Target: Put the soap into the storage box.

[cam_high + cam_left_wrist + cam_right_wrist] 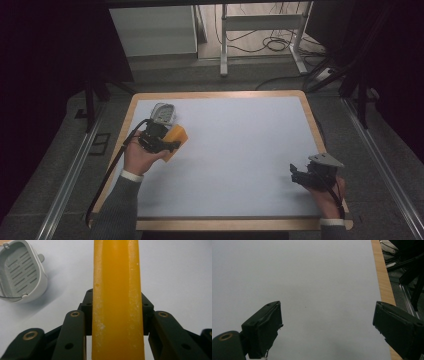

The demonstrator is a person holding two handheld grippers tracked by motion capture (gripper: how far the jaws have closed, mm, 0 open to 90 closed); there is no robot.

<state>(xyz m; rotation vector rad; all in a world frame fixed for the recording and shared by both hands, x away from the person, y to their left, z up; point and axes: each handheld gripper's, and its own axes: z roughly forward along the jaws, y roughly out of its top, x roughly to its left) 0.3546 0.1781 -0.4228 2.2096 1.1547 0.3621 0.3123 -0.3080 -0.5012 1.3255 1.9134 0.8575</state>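
One orange block (117,300), one grey slotted basket (21,272), two tools

White worktop (235,150) with wooden edge (220,95), mostly bare. Small grey-white slotted basket (163,113) with thin wire handle sits near the far left corner, on the white surface; the left gripper view shows its ribbed inside (20,270). Beyond the worktop: white cabinet (152,30), white metal frame legs (262,35), loose black cables (275,42) on the floor. Metal rails (70,175) run along both sides on grey carpet.
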